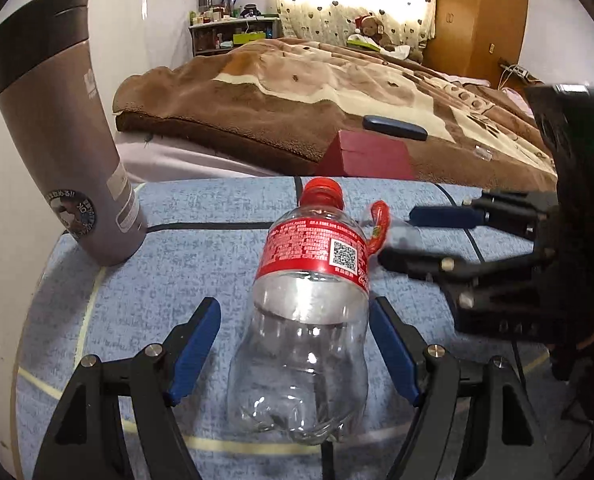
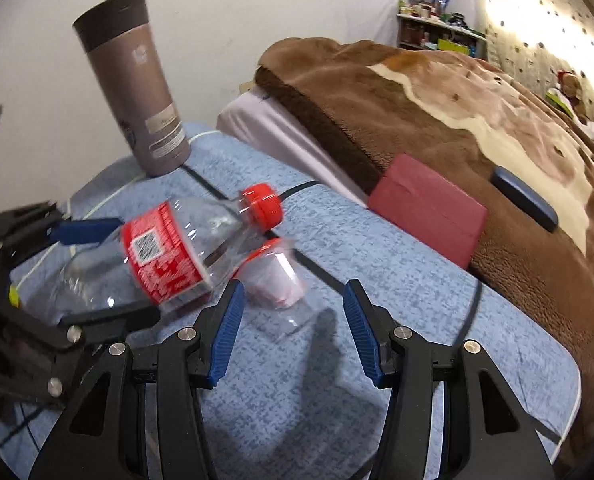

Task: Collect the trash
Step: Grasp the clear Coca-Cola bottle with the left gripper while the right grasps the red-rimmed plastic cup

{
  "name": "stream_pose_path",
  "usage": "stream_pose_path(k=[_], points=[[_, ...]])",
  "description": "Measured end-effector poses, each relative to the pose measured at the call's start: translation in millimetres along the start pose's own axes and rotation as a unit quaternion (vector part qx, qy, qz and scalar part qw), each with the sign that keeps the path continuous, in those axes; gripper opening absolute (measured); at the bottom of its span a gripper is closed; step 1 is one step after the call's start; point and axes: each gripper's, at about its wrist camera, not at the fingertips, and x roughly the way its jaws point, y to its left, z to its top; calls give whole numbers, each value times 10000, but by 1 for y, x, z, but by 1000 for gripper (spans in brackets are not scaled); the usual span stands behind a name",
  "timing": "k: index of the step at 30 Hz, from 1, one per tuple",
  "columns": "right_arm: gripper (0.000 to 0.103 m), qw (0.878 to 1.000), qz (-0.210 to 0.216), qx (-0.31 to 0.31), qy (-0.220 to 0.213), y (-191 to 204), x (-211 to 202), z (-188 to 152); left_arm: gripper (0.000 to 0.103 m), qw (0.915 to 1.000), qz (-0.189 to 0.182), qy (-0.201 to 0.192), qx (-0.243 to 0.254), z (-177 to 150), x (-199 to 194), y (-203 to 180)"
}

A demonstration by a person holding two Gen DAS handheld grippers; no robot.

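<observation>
An empty clear plastic bottle [image 1: 309,320] with a red cap and red label is seen lying on its side on the blue-covered desk [image 1: 177,280], in the lower middle of the left wrist view, its cap pointing toward the top of the frame. The left hand-held gripper [image 1: 295,344] is spread apart around the bottle's body; the right blue pad sits just beside the bottle wall, while a clear gap is seen at the left pad, so no clamping is shown.

A small clear plastic wrapper with red trim [image 2: 275,276] is seen just beside the bottle's neck, in the middle of the right wrist view. The right hand-held gripper [image 2: 293,324] is held apart, with the wrapper lying at the tips of its fingers, nearer the left pad; whether any pad touches it cannot be told.

A brown tumbler [image 1: 61,132] with a dark lid stands upright at the upper left of both views, on the far edge of the desk. A red box [image 2: 429,208] rests against the bed [image 1: 297,92], whose brown blanket carries a dark blue case [image 2: 525,200].
</observation>
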Motion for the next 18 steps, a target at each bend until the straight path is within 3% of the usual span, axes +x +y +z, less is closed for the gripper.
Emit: stream_pose_path(k=[5,8,10,13,15,17,18], points=[[53,9995,-59,-286,139,6,5,2,74,9999,-105,-9,-113,4,2,8],[53,9990,-120,-360,233,6,9,5,65,9997,-132,26,-223,7,5,14],[53,9989,-203,-362,229,6,10,6,65,9999,18,-6,-122,7,5,12],[53,9994,-75,-242,219,6,9,5,64,9999,-54,-12,-157,6,5,13],[46,9994,-103,-216,240,7,11,4,64,9997,-83,-10,-225,5,4,15],[29,9994,-149,-198,253,9,12,3,64,9997,-89,-12,-237,4,3,16],[29,9993,-192,-203,251,10,12,2,64,9996,-87,-14,-256,4,3,16]])
